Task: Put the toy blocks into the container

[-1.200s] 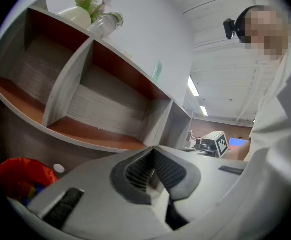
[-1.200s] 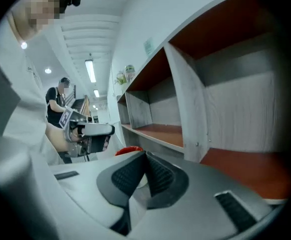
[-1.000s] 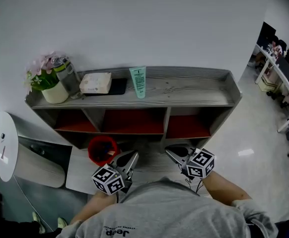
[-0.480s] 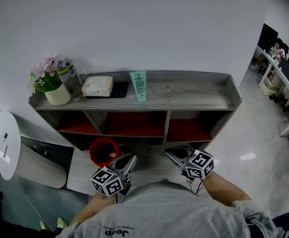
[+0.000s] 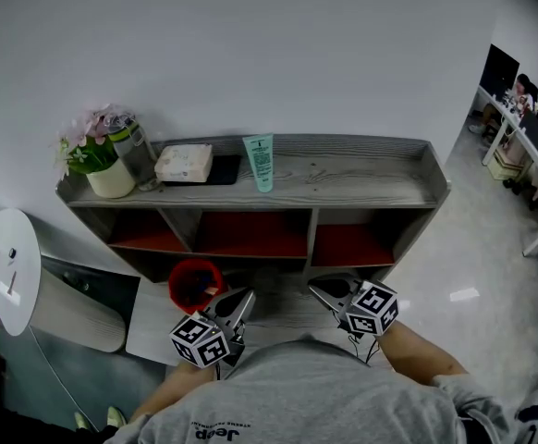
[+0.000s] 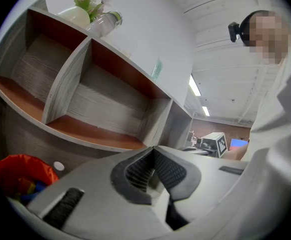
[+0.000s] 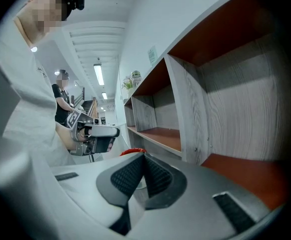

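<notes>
Honestly the toy blocks (image 6: 26,190) are tough to read here. In the left gripper view they're just a few blue and yellow scraps down inside the red container (image 6: 15,170), which is itself squeezed into the dark bottom-left corner, so I can't count them. The head view only gives a dark inside of the container, and the person's grey shirt (image 5: 315,396) covers the near edge of the bench (image 5: 281,305). In the right gripper view only a sliver of red rim peeks over the jaws.

The left gripper (image 6: 153,149) is clenched, jaws meeting at the tip with nothing between them. Same deal for the right gripper (image 7: 144,155): pinched tight and empty.

The container sits on the bench just to the left of the left gripper and a bit ahead of it, apart from it as far as I can tell. The right gripper is well off to the container's right. A small white round thing (image 6: 59,166) lies near the container, no clue what it is.

Behind the bench there's a grey wood shelf unit (image 5: 361,185) with red-lined cubbies. On top of it are a flower pot (image 5: 103,169), a clear jar (image 5: 132,146), a box (image 5: 183,162) and a green tube (image 5: 259,160). There's a plain white wall (image 5: 250,44) behind, a glossy floor (image 5: 454,276) to the right, office desks (image 5: 528,155) at the far right and a white round table (image 5: 6,271) on the left.
</notes>
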`<control>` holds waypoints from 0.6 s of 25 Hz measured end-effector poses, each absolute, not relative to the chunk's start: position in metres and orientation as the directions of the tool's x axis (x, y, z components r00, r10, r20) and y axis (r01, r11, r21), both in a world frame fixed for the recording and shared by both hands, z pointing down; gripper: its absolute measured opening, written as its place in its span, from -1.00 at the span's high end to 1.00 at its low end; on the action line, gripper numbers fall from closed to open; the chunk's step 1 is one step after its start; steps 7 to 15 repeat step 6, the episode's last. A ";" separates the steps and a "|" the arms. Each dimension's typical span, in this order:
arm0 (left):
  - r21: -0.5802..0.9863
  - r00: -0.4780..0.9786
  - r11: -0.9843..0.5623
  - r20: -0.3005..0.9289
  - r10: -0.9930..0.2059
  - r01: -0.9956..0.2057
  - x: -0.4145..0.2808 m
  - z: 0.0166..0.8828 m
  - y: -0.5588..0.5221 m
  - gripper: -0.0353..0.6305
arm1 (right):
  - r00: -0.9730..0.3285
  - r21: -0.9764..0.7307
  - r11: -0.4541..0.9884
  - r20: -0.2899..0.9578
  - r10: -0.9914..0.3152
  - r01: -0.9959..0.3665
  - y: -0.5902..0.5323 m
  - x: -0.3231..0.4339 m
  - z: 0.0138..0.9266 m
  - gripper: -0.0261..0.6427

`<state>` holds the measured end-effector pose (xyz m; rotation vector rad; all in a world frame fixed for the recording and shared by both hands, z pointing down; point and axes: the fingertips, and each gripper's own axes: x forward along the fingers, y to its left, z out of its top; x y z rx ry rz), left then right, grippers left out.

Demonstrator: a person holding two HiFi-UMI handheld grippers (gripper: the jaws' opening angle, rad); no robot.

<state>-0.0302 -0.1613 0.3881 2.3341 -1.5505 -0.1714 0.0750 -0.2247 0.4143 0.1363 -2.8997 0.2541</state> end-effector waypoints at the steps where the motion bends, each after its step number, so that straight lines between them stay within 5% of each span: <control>1: 0.340 0.400 -0.351 0.083 -0.913 -0.872 -0.030 0.389 -0.161 0.86 | -0.970 -0.161 0.981 0.233 -0.070 -0.110 -0.224 0.075 0.415 0.90; 15: 0.344 0.404 -0.354 0.084 -0.911 -0.870 -0.028 0.388 -0.161 0.86 | -0.970 -0.166 0.980 0.233 -0.065 -0.106 -0.221 0.076 0.415 0.90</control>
